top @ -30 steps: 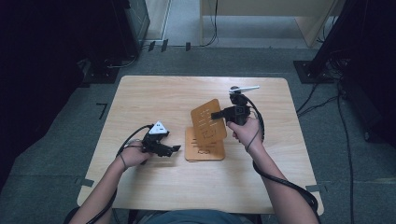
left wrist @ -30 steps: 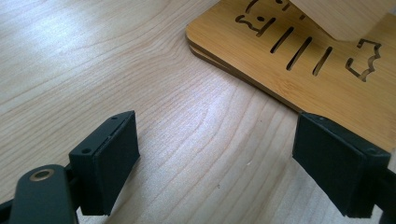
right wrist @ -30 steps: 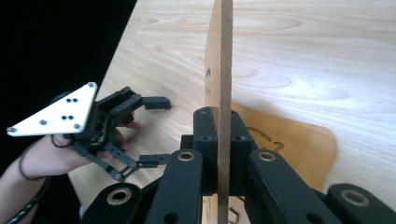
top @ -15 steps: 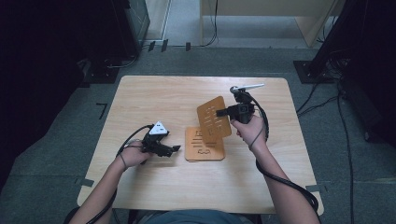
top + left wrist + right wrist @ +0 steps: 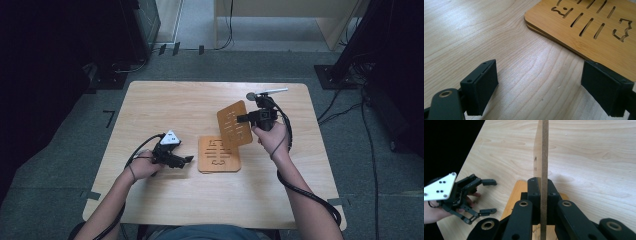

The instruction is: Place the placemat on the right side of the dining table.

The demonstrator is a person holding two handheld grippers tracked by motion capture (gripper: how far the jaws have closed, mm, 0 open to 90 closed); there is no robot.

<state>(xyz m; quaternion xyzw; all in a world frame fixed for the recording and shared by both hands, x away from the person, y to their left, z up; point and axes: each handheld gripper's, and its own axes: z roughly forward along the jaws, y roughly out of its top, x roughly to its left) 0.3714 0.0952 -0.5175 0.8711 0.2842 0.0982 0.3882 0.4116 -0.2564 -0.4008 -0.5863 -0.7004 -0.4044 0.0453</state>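
Two thin wooden boards with slot cutouts are in play. One board (image 5: 219, 154) lies flat mid-table, its corner and slots (image 5: 584, 22) close in the left gripper view. The other board (image 5: 234, 123) is lifted above the table, tilted, edge-on (image 5: 544, 170) in the right gripper view. My right gripper (image 5: 248, 118) is shut on the lifted board's right edge; its jaws clamp both faces. My left gripper (image 5: 187, 160) rests on the table just left of the flat board, open, nothing between its pads (image 5: 481, 87). The right gripper view shows that left gripper (image 5: 487, 196) open too.
The light wooden table (image 5: 165, 110) is bare apart from the boards. Cables trail from both grippers along the forearms. Dark equipment and floor cables (image 5: 225, 30) surround the table on the grey floor.
The right gripper has raised the held board a little higher and farther from the flat board. The left gripper has stayed put, open.
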